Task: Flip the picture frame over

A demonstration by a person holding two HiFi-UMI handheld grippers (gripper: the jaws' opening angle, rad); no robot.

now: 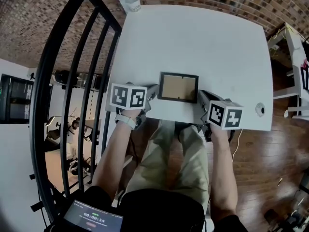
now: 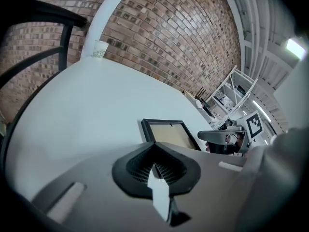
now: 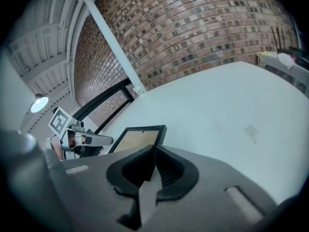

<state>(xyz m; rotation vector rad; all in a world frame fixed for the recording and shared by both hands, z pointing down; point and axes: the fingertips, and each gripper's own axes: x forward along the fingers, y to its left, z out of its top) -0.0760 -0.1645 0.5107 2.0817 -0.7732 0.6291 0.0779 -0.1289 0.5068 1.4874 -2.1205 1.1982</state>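
A black picture frame (image 1: pixel 178 87) with a tan panel facing up lies flat on the white table (image 1: pixel 193 42), close to its near edge. My left gripper (image 1: pixel 154 89) sits just off the frame's left side, its jaws closed together with nothing between them. My right gripper (image 1: pixel 203 97) sits just off the frame's right side, also shut and empty. In the left gripper view the frame (image 2: pixel 170 133) lies just beyond the closed jaws (image 2: pixel 154 146), with the right gripper (image 2: pixel 225 138) past it. The right gripper view shows the frame (image 3: pixel 138 138) ahead of its closed jaws (image 3: pixel 153 151).
A paper cup (image 1: pixel 133 3) stands at the table's far left corner. A black railing (image 1: pixel 72 81) runs along the left of the table. A small round object (image 1: pixel 260 109) lies near the table's right front corner. White shelving (image 1: pixel 294 57) stands to the right. Brick walls lie beyond.
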